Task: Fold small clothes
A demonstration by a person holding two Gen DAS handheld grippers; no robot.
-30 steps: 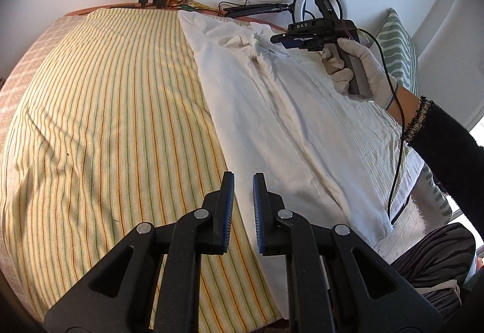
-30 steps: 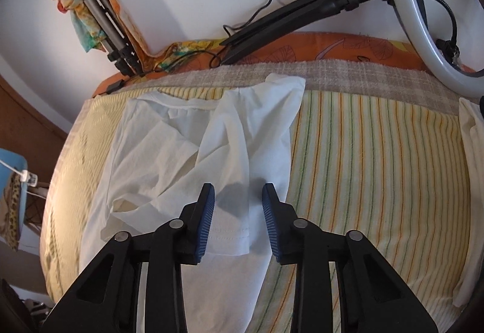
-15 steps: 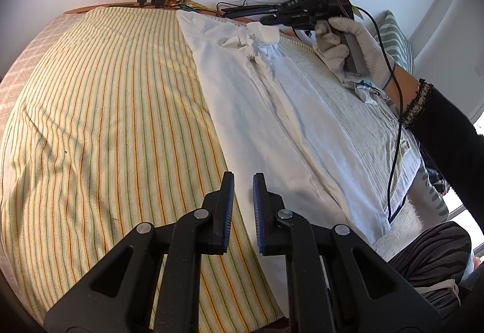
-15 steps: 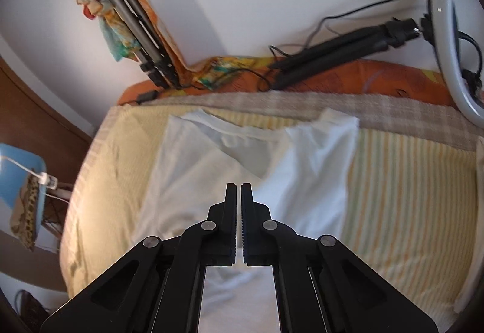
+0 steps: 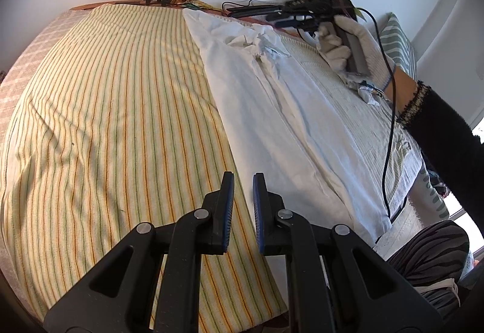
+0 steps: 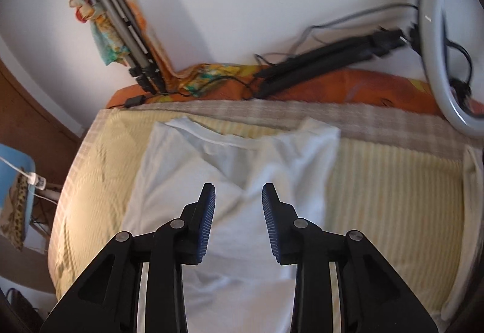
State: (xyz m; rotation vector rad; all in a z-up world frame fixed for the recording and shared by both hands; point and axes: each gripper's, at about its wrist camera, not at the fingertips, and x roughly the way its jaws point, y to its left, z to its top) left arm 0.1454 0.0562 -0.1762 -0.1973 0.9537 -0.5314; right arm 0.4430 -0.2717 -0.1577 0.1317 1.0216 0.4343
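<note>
Now, change: right tool, pinched tight half a second ago, is opening, nothing between its pads.
Left tool: narrow, empty.
Shirt: flat on bed, beneath right tool.

White garment: thin matt cloth, soft, creased, crumpled near the collar. Bed cover: woven striped cloth, matt, slightly ribbed. Left hand-held gripper: matt black plastic, blue ridged pads, shiny metal rivets. Right hand-held gripper: same black plastic, blue ribbed pads. Glove on the right hand: knitted off-white cloth, rough. Sleeve: black fuzzy knit. Tripod: dull grey metal legs, black plastic clamps. Ring light: smooth white plastic.
</note>
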